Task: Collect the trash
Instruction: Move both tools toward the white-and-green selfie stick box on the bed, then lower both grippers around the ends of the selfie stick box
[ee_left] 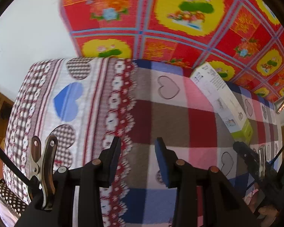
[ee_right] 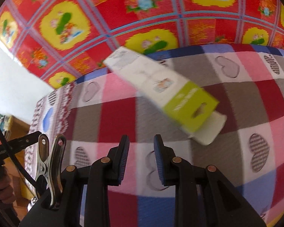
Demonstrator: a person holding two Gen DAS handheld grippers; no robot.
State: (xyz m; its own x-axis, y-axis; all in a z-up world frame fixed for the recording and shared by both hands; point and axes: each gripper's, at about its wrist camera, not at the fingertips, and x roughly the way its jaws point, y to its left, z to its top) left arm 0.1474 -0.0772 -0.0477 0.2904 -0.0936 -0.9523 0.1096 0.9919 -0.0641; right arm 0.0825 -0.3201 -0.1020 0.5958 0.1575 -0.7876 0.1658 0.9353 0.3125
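A long white cardboard box [ee_right: 161, 89] with a lime-green end and an open flap lies flat on the checked heart-print bedspread [ee_right: 123, 113]. In the left wrist view the same box [ee_left: 221, 98] lies far to the right. My right gripper [ee_right: 141, 145] hovers above the bedspread just short of the box's green end, jaws apart with nothing between them. My left gripper [ee_left: 138, 147] hangs over the bedspread [ee_left: 170, 121] near a patterned border strip, jaws apart and empty. The other gripper [ee_left: 255, 160] shows at the right edge of the left wrist view.
A red and yellow floral mat [ee_right: 123, 19] covers the floor beyond the bed. A white wall [ee_left: 28, 37] is on the left. Wooden furniture [ee_right: 15, 130] stands by the bed's left side. A dotted cloth [ee_left: 7, 194] lies at the lower left.
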